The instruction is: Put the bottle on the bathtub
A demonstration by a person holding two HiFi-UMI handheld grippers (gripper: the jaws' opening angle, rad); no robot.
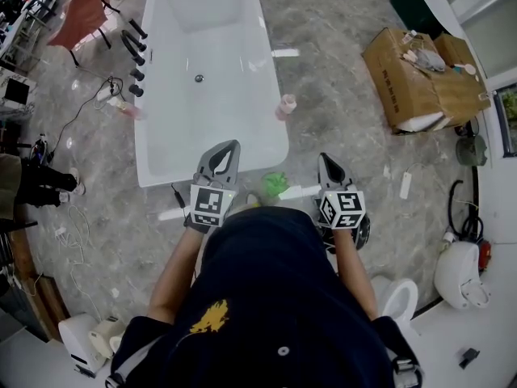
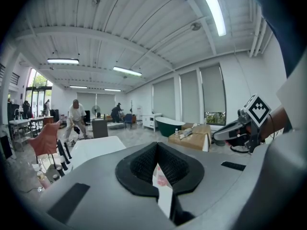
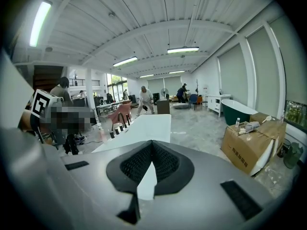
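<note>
The white bathtub [image 1: 202,39] lies lengthwise ahead of me, its near end just beyond both grippers. A pink bottle [image 1: 284,106] stands upright on its right rim, apart from both grippers; a sliver of it [image 2: 162,180] shows through the slit under the left jaws. My left gripper [image 1: 221,162] is shut and empty, pointing at the tub's near end; in its own view the pads meet at the left gripper's tip [image 2: 157,147]. My right gripper [image 1: 329,170] is also shut with nothing in it, right of the tub's near corner. Its tip [image 3: 152,145] points along the tub [image 3: 144,128].
Black tap fittings [image 1: 134,53] line the tub's left rim, with a small pinkish item [image 1: 129,111] beside it. A green object [image 1: 275,184] lies on the floor between the grippers. An open cardboard box [image 1: 420,79] sits at right, a toilet [image 1: 400,297] near my right side. People stand far off.
</note>
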